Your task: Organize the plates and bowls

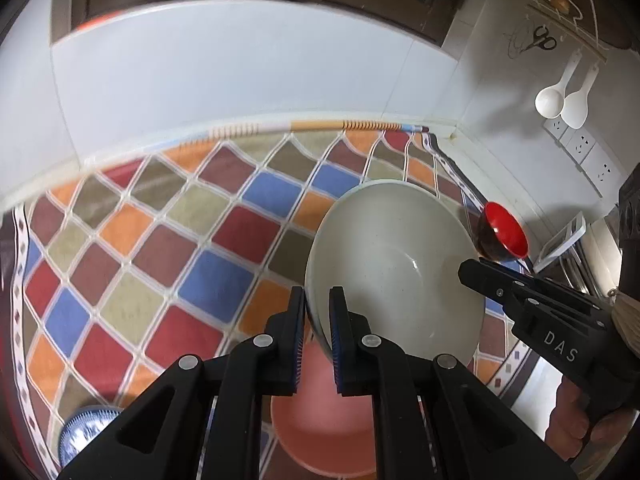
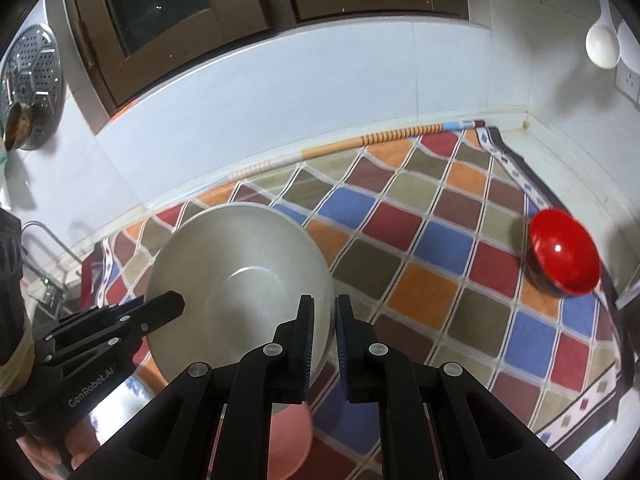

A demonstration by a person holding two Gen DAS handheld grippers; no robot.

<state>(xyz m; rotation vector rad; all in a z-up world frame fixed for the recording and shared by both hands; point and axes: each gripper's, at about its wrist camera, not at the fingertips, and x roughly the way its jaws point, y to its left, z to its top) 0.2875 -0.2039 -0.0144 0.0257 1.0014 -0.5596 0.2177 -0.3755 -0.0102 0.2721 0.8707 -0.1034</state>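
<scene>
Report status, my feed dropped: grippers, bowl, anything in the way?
Left gripper and right gripper both shut on white bowl rim, opposite sides. Bowl lifted above checkered cloth. Red bowl stands apart near corner; pink bowl below.

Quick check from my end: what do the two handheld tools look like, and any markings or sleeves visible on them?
Both are matte black plastic with two flat fingers lined with blue ribbed pads and round silver pins at the joints. The right tool carries pale "DAS" lettering on its side; the left tool reads "GenRobot.AI". A tan cuff shows behind the right tool, and a dark sleeve behind the left.
</scene>
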